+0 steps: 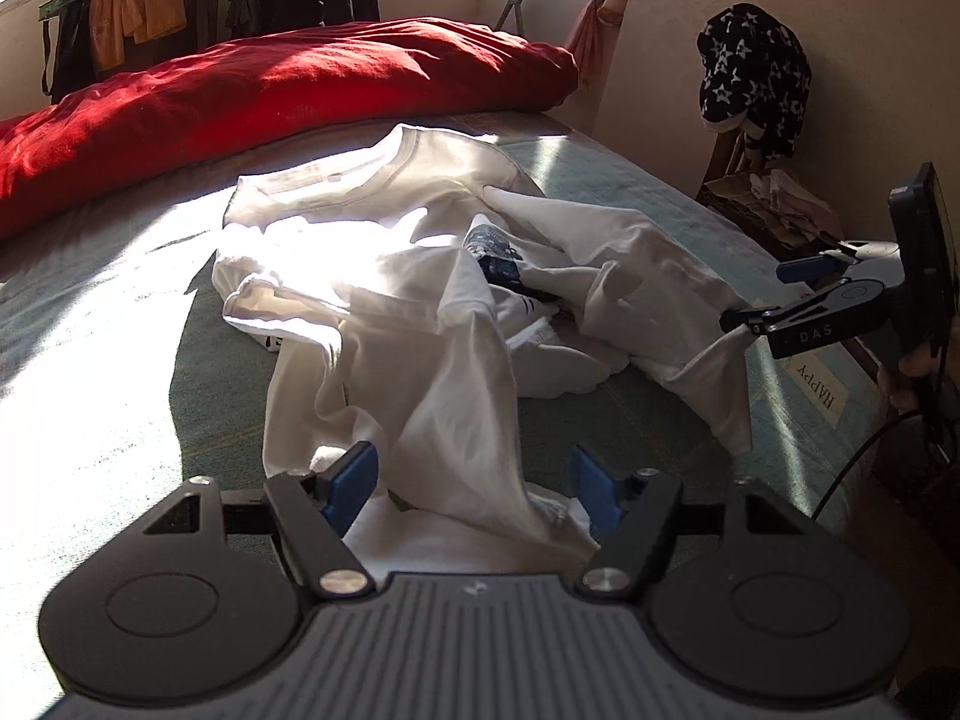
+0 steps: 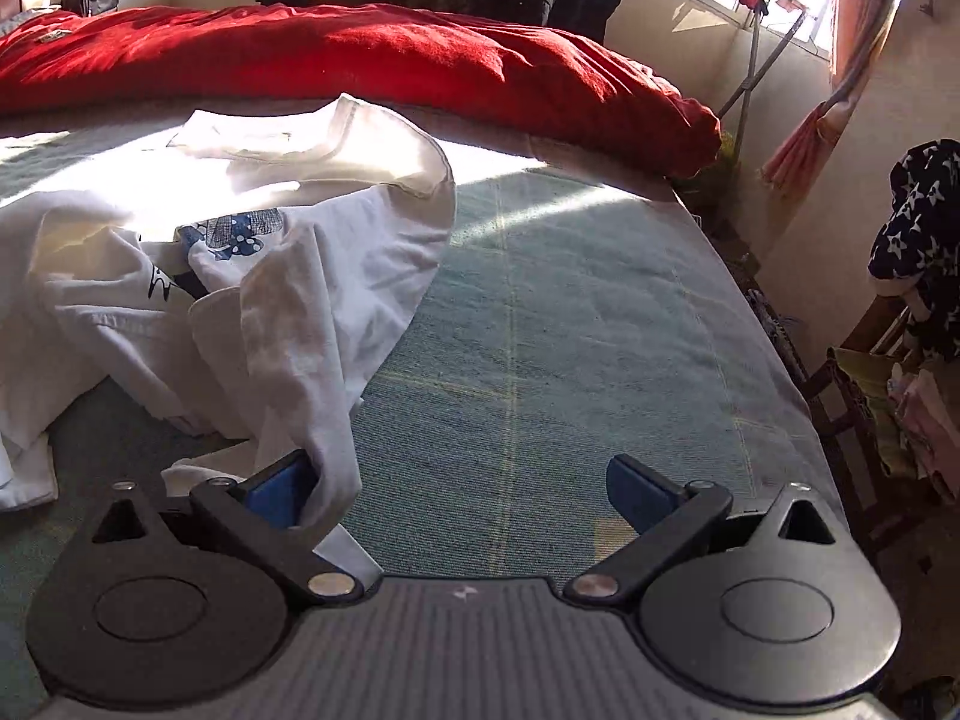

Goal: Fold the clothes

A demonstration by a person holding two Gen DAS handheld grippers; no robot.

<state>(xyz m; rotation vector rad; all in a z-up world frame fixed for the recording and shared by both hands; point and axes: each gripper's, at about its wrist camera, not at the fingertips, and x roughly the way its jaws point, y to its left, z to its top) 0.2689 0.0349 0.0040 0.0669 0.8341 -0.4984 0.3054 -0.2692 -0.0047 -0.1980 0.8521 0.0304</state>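
Observation:
A crumpled white T-shirt [image 1: 360, 252] with a blue print lies on the green bed sheet [image 1: 630, 192], its collar towards the red duvet. My left gripper [image 1: 474, 480] is open at the shirt's near hem; a ridge of cloth runs between its blue pads without being pinched. At the right in the left wrist view, my right gripper [image 1: 753, 295] is open, and a corner of the shirt hangs off its lower finger. In the right wrist view, my right gripper [image 2: 459, 486] stands wide open over the sheet [image 2: 570, 330], and the T-shirt [image 2: 330, 276] drapes against its left pad [image 2: 279, 489].
A red duvet [image 1: 270, 84] [image 2: 360, 54] is bunched along the far side of the bed. A wooden chair with a star-patterned garment [image 1: 753, 72] [image 2: 924, 240] stands by the right bed edge. Dark clothes and a drying rack [image 2: 750, 78] are at the back.

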